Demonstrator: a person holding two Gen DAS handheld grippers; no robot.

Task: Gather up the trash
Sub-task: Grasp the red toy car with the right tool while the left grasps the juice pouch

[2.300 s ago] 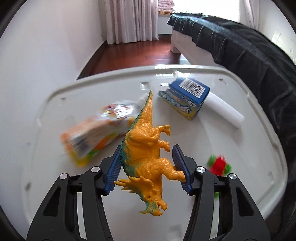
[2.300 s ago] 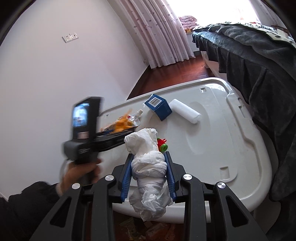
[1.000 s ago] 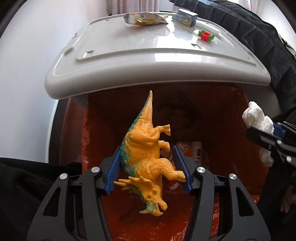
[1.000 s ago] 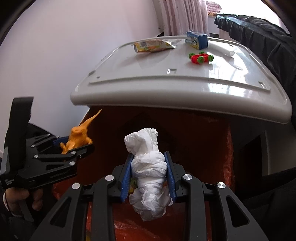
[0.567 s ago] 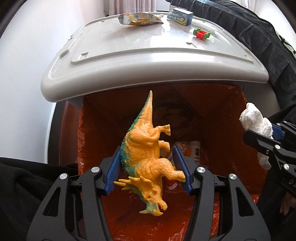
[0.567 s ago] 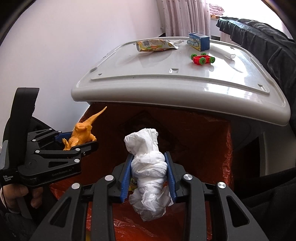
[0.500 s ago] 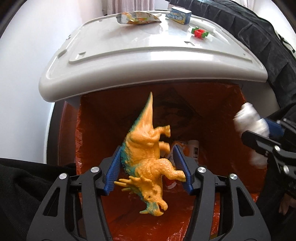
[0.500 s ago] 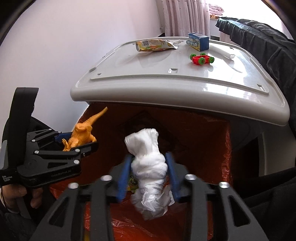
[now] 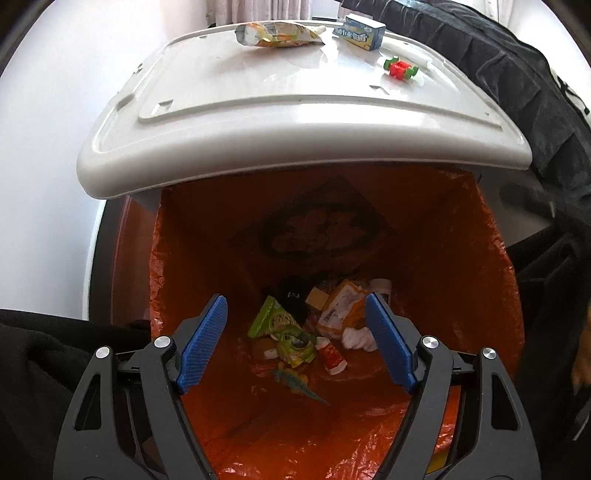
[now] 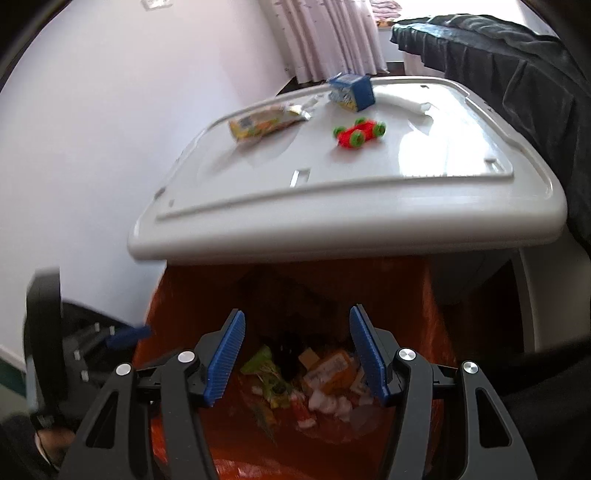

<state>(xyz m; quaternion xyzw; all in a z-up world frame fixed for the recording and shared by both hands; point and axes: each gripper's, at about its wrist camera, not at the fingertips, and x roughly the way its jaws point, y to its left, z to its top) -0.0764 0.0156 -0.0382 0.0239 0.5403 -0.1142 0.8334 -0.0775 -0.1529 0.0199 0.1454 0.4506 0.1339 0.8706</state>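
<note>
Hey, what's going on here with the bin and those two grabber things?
A person is clearing trash with two handheld grippers. The left gripper and the right gripper both hang open and empty over the orange-lined bin, which holds wrappers, a white tissue wad and a toy dinosaur. On the white lid behind the bin sit a snack packet, a blue carton and a red toy car.
</note>
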